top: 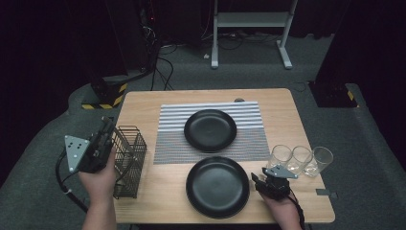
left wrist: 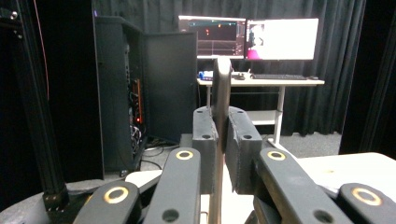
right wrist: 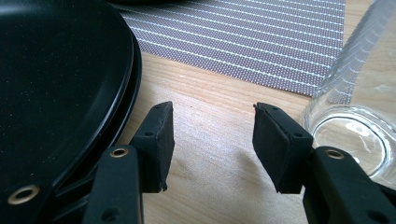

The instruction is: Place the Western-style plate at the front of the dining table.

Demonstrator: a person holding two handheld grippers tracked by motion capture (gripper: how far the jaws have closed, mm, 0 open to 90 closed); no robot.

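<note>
My left gripper (top: pixel 107 129) hovers at the table's left edge, shut on a thin grey upright strip (left wrist: pixel 221 88) that looks like the rim of the black wire basket (top: pixel 130 160). Its pads (left wrist: pixel 204 140) press the strip from both sides. My right gripper (top: pixel 257 180) rests low at the table's front right, open, with bare wood between its jaws (right wrist: pixel 212 140). It sits between the near black plate (top: pixel 218 187) (right wrist: pixel 56 84) and the nearest clear glass (top: pixel 280 155) (right wrist: pixel 355 126), touching neither.
A second black plate (top: pixel 210 130) lies on a striped placemat (top: pixel 249 115) (right wrist: pixel 261 42) mid-table. Two more glasses (top: pixel 300 159) (top: pixel 321 159) stand in a row at the right. A white desk frame (top: pixel 249 21) and cables lie beyond the table (top: pixel 287 110).
</note>
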